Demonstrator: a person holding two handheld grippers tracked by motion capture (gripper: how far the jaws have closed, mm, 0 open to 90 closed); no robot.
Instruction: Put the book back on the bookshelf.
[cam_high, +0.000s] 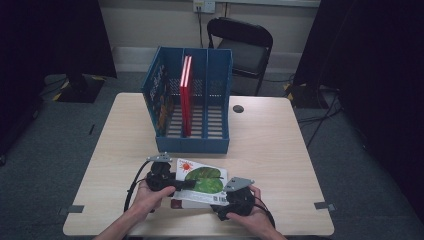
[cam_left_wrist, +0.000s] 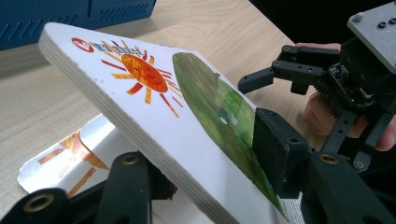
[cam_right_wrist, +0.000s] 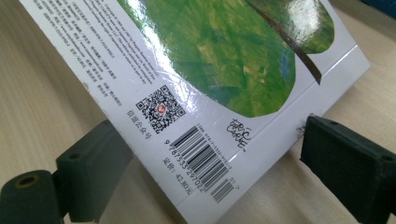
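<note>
A white board book (cam_high: 202, 180) with a green leaf and an orange sun on its cover is tilted up off the table near the front edge. My left gripper (cam_high: 190, 184) is shut on its left side: in the left gripper view (cam_left_wrist: 208, 170) one pad presses on the cover (cam_left_wrist: 154, 93) and the other jaw is underneath. My right gripper (cam_high: 220, 201) is at the barcode corner. In the right gripper view (cam_right_wrist: 219, 168) that corner (cam_right_wrist: 196, 154) sits between open jaws, with a gap to the right pad. A second white book (cam_left_wrist: 70, 149) lies flat beneath.
A blue file organiser (cam_high: 200, 145) stands mid-table with a red book (cam_high: 186, 95) upright in a middle slot and a colourful book (cam_high: 162, 100) in the left one. A black chair (cam_high: 245, 45) is behind the table. Bare wood (cam_high: 280, 145) lies to the right.
</note>
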